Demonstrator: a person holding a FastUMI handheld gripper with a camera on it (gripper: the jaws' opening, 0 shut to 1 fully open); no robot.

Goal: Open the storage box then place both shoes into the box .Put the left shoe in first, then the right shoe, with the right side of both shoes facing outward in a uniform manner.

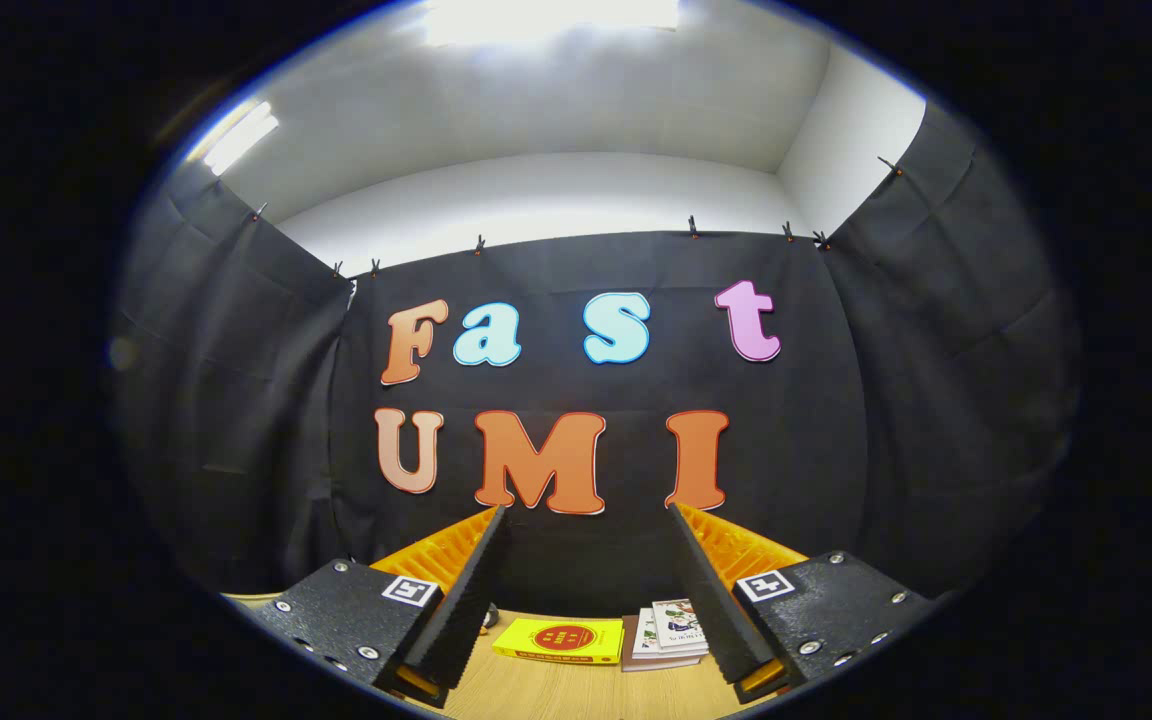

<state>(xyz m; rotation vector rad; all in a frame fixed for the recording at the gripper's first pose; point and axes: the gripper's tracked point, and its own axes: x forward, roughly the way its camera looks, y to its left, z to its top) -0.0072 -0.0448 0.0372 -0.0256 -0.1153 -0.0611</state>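
Shoes and box unseen; gripper (586,520) fingers spread wide, empty, above a yellow book (559,640) and stacked booklets (671,635) on the wooden table (576,690).

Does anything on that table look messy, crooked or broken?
Nothing stands out. A yellow book lies flat on the wooden table, and a small stack of books sits beside it, slightly fanned. The tongs are open, holding nothing.

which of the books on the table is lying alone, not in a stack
The yellow book, flat on the table between the open hand-held gripper fingers; the white books beside it are stacked.
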